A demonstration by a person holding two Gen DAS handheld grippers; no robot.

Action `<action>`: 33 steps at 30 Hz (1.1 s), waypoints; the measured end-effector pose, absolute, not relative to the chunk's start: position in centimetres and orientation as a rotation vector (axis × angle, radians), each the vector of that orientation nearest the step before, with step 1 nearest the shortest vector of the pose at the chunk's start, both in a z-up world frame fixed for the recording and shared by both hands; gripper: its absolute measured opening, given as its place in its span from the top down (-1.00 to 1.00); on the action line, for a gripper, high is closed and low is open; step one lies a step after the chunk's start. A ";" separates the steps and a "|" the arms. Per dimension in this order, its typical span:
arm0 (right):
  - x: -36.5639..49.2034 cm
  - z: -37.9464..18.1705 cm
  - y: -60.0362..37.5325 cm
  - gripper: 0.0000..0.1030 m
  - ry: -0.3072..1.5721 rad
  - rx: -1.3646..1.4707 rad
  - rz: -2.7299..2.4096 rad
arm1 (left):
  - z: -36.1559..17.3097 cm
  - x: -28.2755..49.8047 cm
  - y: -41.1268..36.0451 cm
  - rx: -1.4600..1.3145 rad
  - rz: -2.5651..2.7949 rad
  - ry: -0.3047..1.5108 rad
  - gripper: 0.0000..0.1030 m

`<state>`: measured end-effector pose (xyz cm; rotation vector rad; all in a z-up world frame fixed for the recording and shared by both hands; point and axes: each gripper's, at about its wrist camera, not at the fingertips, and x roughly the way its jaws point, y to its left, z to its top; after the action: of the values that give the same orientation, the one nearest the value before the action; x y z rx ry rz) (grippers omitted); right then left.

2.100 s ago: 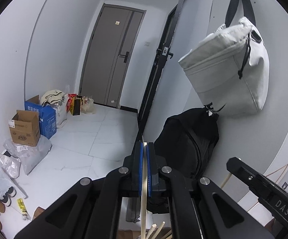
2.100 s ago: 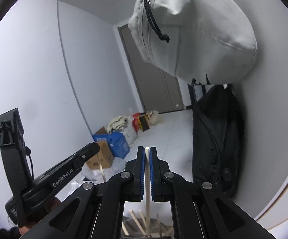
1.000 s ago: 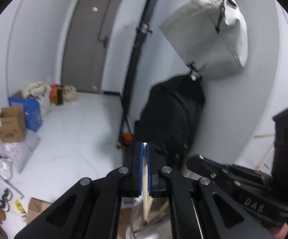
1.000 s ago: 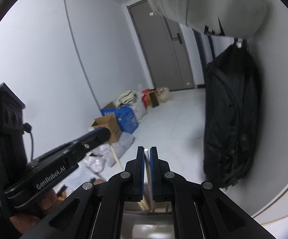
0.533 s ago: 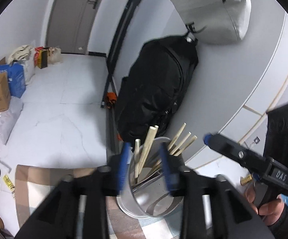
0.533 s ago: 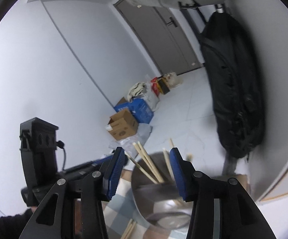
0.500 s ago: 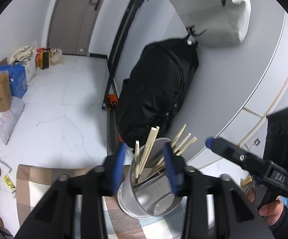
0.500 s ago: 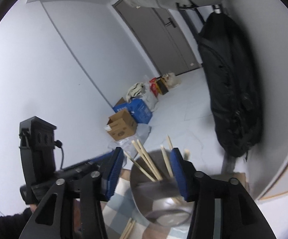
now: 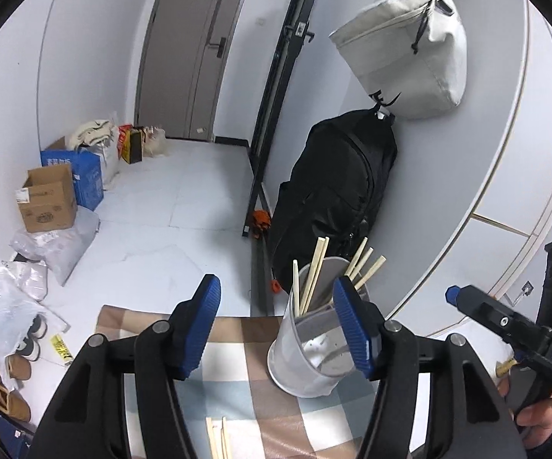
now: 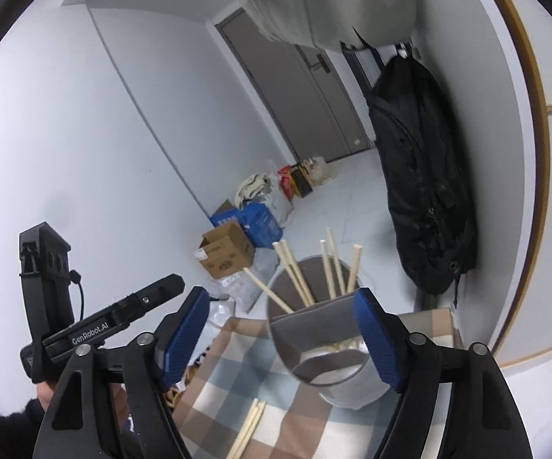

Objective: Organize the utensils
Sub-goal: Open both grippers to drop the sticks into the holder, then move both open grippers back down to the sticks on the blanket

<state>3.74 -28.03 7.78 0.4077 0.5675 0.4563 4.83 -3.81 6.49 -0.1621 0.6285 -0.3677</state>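
A round metal cup (image 9: 299, 367) stands on a checked tablecloth (image 9: 234, 386) and holds several wooden chopsticks (image 9: 314, 267) leaning at angles. My left gripper (image 9: 276, 287) hovers just short of the cup, its jaws opening with nothing between the blue pads. In the right wrist view the same cup (image 10: 337, 390) and its chopsticks (image 10: 331, 264) sit just beyond my right gripper (image 10: 281, 296), whose jaws are opening wide and grip nothing. A few loose chopsticks (image 9: 218, 436) lie on the cloth near me, the same loose chopsticks (image 10: 249, 428) in the right wrist view.
The table's far edge drops to a white tiled floor (image 9: 169, 237). A black backpack (image 9: 337, 191) and a grey bag (image 9: 409, 49) hang on the wall behind the cup. Cardboard boxes (image 9: 46, 199), plastic bags and shoes line the left wall.
Both grippers were shut on a chopstick above the cup; they have let go, spread their jaws and pulled back. The released sticks stand in the cup.
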 end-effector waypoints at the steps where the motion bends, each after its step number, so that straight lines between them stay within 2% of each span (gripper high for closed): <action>1: 3.4 7.9 -27.8 -0.64 0.563 0.402 0.456 | 6.5 4.3 -3.6 -0.157 -0.354 0.624 -0.16; 3: 2.7 8.1 -27.2 -0.65 0.557 0.392 0.463 | 6.5 3.6 -3.4 -0.145 -0.328 0.611 -0.29; 9: 0.7 7.8 -24.8 -0.65 0.557 0.353 0.487 | 5.8 1.5 -2.5 -0.115 -0.236 0.596 -0.36; 13: -0.6 7.1 -23.2 -0.66 0.566 0.318 0.499 | 4.7 0.1 -1.7 -0.112 -0.177 0.588 -0.54; 21: -1.6 3.7 -20.8 -0.67 0.642 0.293 0.513 | 1.4 -1.0 0.1 -0.118 -0.099 0.638 -0.57; 27: -1.1 0.5 -18.4 -0.66 0.783 0.232 0.491 | -1.3 -1.3 2.3 -0.137 -0.065 0.699 -0.58; 29: -0.6 -0.8 -17.5 -0.50 0.838 0.211 0.491 | -2.2 -1.3 3.1 -0.142 -0.053 0.716 -0.58; 31: -0.1 -2.3 -16.5 -0.45 0.893 0.187 0.484 | -3.2 -1.4 3.8 -0.156 -0.039 0.742 -0.58; 33: 0.6 -4.0 -15.4 -0.27 0.970 0.163 0.494 | -4.1 -1.1 4.4 -0.184 -0.026 0.792 -0.58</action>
<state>0.58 -15.41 -4.04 0.1631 0.9696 0.4943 -1.09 4.40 -4.11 -0.1844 0.7920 -0.0265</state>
